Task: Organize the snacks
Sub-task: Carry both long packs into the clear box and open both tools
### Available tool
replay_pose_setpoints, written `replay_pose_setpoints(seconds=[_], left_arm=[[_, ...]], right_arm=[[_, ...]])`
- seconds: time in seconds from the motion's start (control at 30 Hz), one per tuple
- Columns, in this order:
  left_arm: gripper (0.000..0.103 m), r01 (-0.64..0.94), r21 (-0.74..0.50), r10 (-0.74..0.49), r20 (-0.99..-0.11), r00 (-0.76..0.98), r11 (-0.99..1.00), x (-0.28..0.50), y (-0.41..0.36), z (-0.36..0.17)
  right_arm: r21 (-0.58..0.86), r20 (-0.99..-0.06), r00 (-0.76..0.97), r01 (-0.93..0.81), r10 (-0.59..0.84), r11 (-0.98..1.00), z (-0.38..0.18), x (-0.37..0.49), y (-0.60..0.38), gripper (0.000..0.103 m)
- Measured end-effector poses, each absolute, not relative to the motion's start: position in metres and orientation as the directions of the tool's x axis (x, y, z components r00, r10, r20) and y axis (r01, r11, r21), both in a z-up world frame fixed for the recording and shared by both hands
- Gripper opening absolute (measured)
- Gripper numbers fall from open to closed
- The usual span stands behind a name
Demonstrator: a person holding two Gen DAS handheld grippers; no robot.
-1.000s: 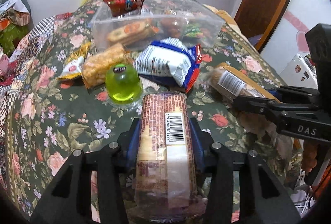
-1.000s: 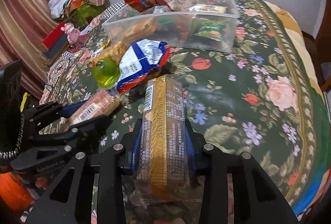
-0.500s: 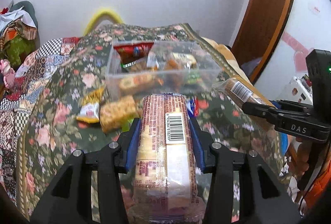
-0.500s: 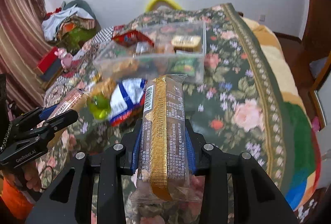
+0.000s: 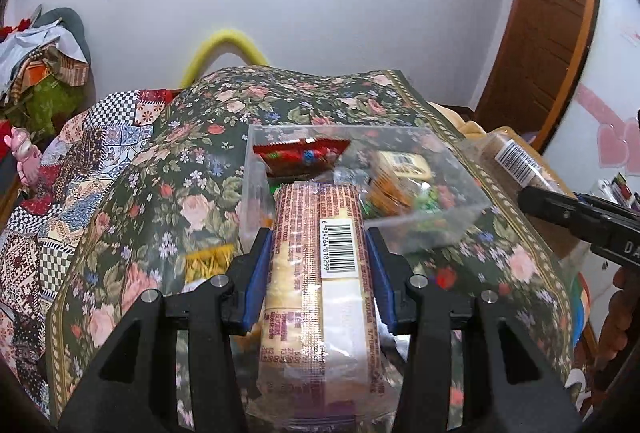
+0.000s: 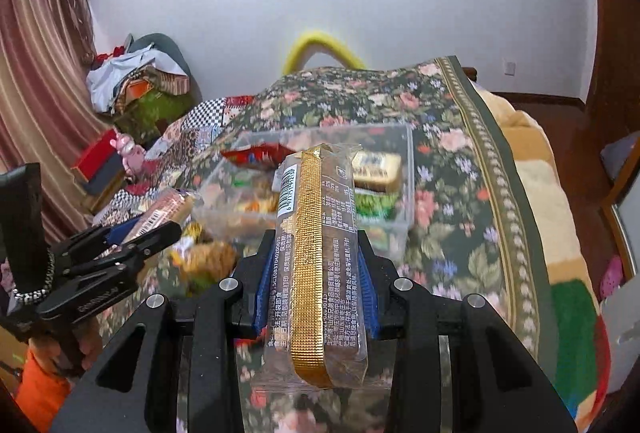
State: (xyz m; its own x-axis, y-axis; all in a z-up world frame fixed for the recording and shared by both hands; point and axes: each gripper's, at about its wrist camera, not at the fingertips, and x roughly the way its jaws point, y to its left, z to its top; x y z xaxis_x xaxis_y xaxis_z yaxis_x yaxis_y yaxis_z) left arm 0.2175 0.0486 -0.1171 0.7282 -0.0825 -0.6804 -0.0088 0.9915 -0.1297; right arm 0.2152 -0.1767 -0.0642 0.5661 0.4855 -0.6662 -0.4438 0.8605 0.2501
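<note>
A floral dark-green bedspread (image 5: 168, 193) carries a clear plastic rectangular bin (image 5: 452, 217) of snacks. The left gripper (image 5: 320, 265) jaws clamp a long brown-printed cracker packet (image 5: 316, 305) lengthwise; the right gripper (image 6: 316, 269) jaws clamp a slim gold-striped biscuit packet (image 6: 316, 253), both raised before the bin.

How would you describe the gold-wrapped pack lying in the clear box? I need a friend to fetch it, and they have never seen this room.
On the floral bedspread stands a clear plastic box of snacks. In its far right corner lies the gold-wrapped pack, a small flat rectangular block beside green packets. It is the only gold, block-shaped thing in the box; the others are crinkly bags.
</note>
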Motion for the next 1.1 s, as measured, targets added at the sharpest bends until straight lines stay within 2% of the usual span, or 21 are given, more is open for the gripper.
replay_pose_setpoints(seconds=[0.27,0.73,1.1], left_arm=[[0.046,-0.001,-0.174,-0.126,-0.719,0.683,0.985,0.265,0.061,-0.136],[0.046,-0.012,-0.148,-0.104,-0.746,0.657,0.989,0.32,0.073,-0.155],[0.046,-0.016,-0.115,-0.078,-0.761,0.644,0.993,0.341,0.074,-0.165]], right_arm=[[0.254,-0.668,0.558,-0.449,0.491,0.857,-0.068,0.251,-0.151,0.033],[0.235,-0.743,0.495,-0.437,0.451,0.868,-0.104,0.306,-0.108,0.033],[0.238,-0.768,0.473,-0.415,0.432,0.878,-0.12,0.326,-0.096,0.034]])
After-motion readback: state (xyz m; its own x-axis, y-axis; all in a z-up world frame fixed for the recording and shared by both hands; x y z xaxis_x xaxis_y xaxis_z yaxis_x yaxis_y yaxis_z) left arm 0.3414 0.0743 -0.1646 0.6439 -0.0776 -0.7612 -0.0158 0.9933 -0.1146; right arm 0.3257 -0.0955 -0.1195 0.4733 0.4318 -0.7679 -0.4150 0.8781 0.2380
